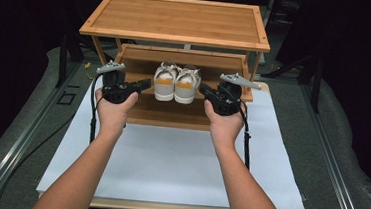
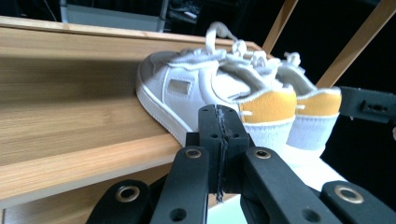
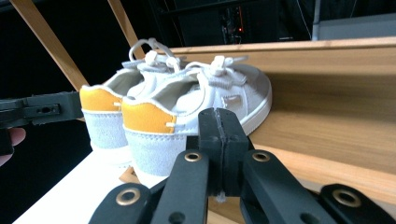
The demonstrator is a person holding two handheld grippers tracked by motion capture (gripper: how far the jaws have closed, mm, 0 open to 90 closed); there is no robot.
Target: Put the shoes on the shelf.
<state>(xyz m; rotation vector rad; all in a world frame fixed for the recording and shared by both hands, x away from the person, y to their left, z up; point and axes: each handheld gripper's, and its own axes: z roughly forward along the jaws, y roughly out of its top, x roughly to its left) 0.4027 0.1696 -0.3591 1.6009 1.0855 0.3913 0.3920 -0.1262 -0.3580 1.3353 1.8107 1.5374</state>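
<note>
Jaws on both tools are pressing flat against each other with nothing between them. On the left gripper [image 2: 219, 140], the two matte black plastic jaws are meeting along a thin, scuffed seam, and brass-ringed rivet holes are showing on the linkage arms spreading below. The right gripper [image 3: 218, 140] is matching it, its blocky black jaws sitting face to face along a straight vertical seam.

Just beyond the left jaws, a pair of small white sneakers with mustard-yellow heel tabs [image 2: 219, 88] is sitting on the lower shelf of the two-tier bamboo shoe rack [image 2: 70, 126]. The nearer shoe is lying close ahead of the jaw tips, not touching them; its smooth leather-like side panel, ribbed rubber sole edge and soft pale-grey heel are facing the jaws, with white laces looping above. Seen along the right jaws, the sneakers [image 3: 177, 102] are standing equally close ahead and slightly left of the tips, heels toward the jaws and rounded toes pointing deeper into the shelf.

From the high view, the left gripper [image 1: 145, 85] and right gripper [image 1: 204, 90] are flanking the pair [image 1: 176, 83], tips aimed inward at the heels, each held in a hand. The rack's [image 1: 137, 113] grained, honey-coloured slats are running behind and beneath the shoes, its flat top tier lying beyond. Under the rack, a smooth white rectangular board [image 1: 179, 159] is spreading back toward the person's forearms.
</note>
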